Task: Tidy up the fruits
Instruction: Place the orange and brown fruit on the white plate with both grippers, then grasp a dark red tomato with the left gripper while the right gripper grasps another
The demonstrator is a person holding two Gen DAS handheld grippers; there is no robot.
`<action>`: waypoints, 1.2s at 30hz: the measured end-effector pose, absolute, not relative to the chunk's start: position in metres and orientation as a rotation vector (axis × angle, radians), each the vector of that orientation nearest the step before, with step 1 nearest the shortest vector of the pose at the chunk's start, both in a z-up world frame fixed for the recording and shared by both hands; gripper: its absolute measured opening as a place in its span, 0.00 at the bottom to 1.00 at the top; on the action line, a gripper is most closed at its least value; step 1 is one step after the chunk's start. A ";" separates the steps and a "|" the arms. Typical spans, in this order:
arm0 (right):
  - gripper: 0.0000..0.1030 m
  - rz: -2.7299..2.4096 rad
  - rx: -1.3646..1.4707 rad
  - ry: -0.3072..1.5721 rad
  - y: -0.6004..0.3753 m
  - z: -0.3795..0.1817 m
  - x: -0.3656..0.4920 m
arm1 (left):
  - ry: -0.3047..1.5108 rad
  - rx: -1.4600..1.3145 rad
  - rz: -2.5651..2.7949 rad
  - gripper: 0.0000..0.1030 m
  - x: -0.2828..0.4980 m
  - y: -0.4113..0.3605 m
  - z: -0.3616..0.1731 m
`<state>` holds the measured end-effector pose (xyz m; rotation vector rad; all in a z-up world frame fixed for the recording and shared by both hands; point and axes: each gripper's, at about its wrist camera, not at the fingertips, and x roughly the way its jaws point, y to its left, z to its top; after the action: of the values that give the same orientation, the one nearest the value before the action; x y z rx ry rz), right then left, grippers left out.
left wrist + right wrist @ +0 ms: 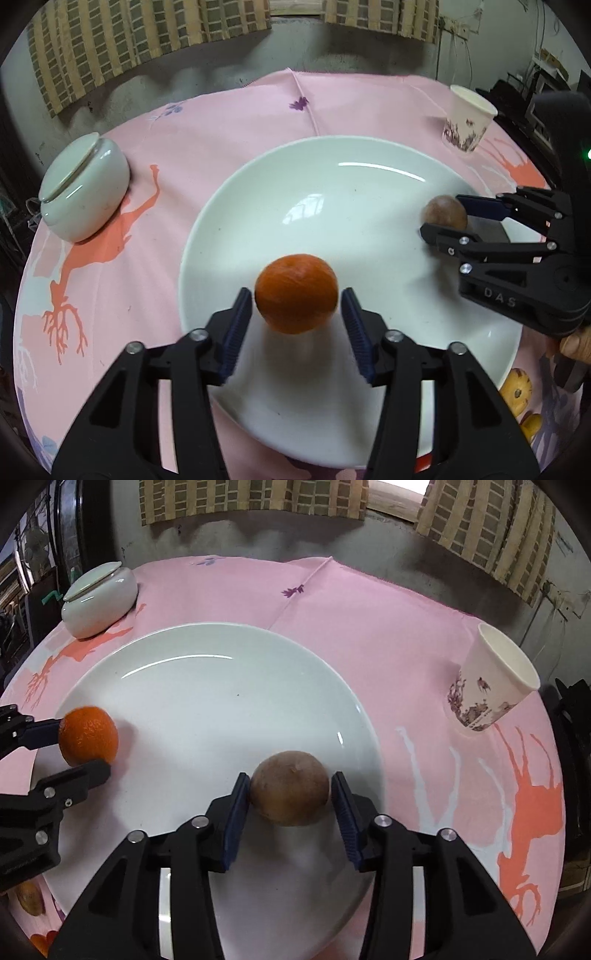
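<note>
Taking the white plate (369, 155) as the landmark and reading from its left side to its right, this looks like the setting-down step: both fruits sit over the plate and both claws stand parted around them.

On the plate's left half is the orange (296, 293). The left gripper (296, 314) brackets it, one blue pad on each side, and a thin gap shows on both sides, so the pads are not pressing; the jaws are spread with the fruit between them. Whether the orange already rests on the plate or is just above it I cannot tell (it is slightly blurred).

On the plate's right half, near the rim, is the brown fruit (290, 788). The right gripper (290, 801) stands around it the same way: a clear gap on the right pad, the left pad very close to or grazing the skin, no squeeze apparent. I read these jaws as parted too.

Off the plate, a lidded white bowl (85, 184) sits on the pink tablecloth (221, 122) to the far left, and a paper cup (467, 120) beyond the plate's right edge.

The next move, as I judge it, calls for drawing each claw straight back along its own fingers without nudging the fruit, since both are round and could roll toward the plate's centre or each other.
</note>
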<state>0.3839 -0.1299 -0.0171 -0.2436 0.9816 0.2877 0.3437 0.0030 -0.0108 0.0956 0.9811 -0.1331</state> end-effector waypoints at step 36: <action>0.99 0.678 -0.028 0.803 -0.205 0.020 0.043 | 0.915 0.058 -0.303 0.96 0.041 0.010 -0.015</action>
<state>0.0432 -0.2050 0.0195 -0.0280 0.8026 0.6779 0.0411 0.0104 -0.0153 0.0583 0.9146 -0.3026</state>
